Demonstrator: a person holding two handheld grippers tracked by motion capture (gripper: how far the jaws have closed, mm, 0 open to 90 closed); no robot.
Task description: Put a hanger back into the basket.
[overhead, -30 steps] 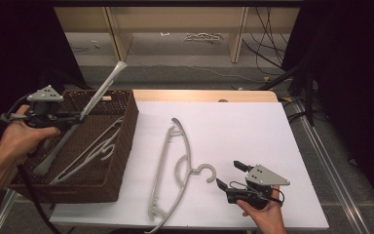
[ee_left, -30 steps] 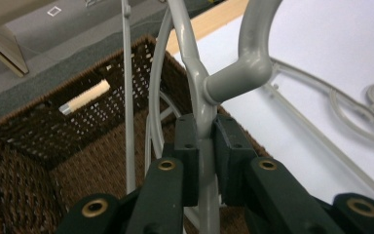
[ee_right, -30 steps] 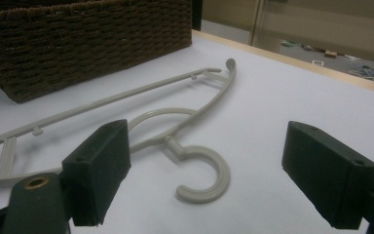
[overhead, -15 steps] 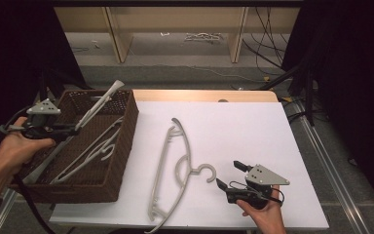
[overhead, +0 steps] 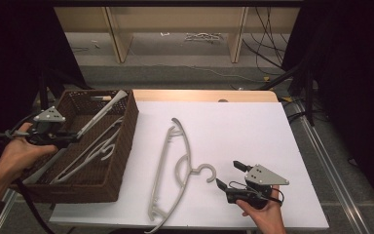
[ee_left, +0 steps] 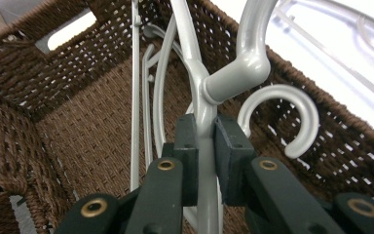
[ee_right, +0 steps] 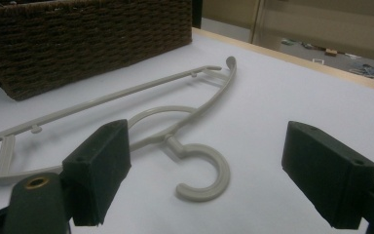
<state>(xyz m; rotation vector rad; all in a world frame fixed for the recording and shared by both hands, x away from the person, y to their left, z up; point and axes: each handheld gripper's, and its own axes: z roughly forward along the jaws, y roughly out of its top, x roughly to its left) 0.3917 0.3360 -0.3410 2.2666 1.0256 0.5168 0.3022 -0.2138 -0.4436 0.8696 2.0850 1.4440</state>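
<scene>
Down near the person, the right gripper [overhead: 228,173] sat on the white table [overhead: 253,131] with its jaws spread wide, just beside the hook of a grey hanger [overhead: 175,170] lying flat. Farther off, the left gripper [ee_left: 203,146] pinched another hanger [ee_left: 195,73] over the brown basket [overhead: 121,146], where more hangers lay.

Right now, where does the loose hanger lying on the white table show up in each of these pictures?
High view: loose hanger in the middle of the white table, right of the wicker basket.
Left gripper view: top right corner, beyond the wicker basket rim, past the clamped hanger.
Right gripper view: centre, between the open jaws, hook nearest.
Shared landmark: the wicker basket.
</scene>
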